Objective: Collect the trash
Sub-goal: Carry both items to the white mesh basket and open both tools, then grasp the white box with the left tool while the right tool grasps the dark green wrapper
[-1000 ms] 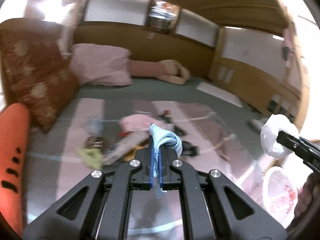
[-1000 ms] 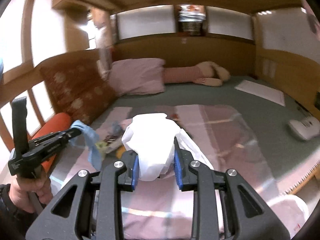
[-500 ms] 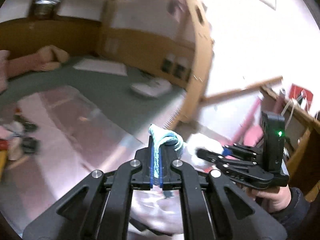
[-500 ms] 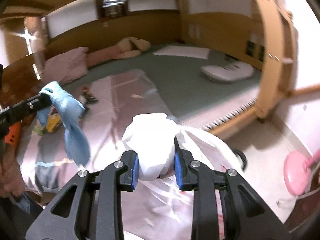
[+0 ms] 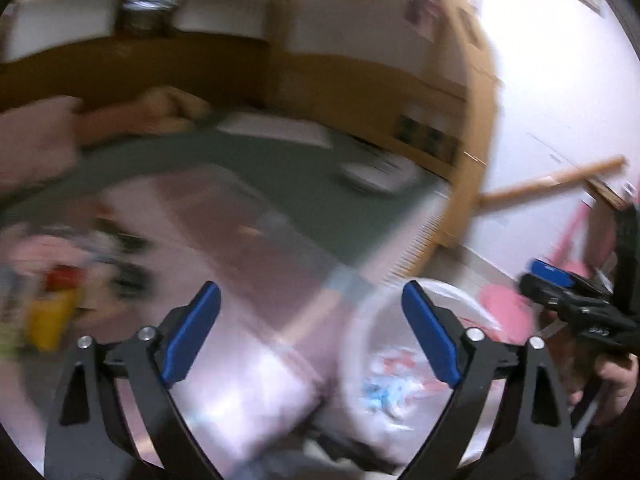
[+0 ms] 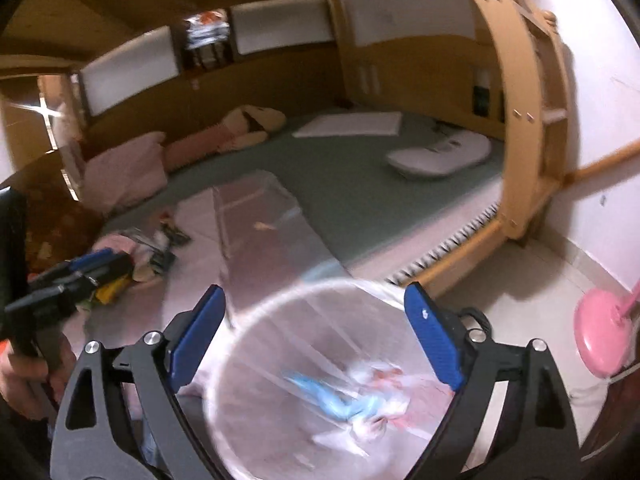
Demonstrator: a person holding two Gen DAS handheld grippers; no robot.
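Both grippers have let go: from the left wrist, the left gripper [image 5: 312,320] gapes empty, bin [image 5: 360,344] just right, leftover trash [image 5: 52,316] far left; from the right wrist, the right gripper [image 6: 316,332] spreads over dropped blue cloth [image 6: 340,398]

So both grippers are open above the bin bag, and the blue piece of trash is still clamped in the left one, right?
Not quite. Both grippers are open, but the left gripper holds nothing: its jaws stand wide apart with only air between them. The right wrist view shows the blue trash lying inside the clear bin bag, beneath the open right gripper.
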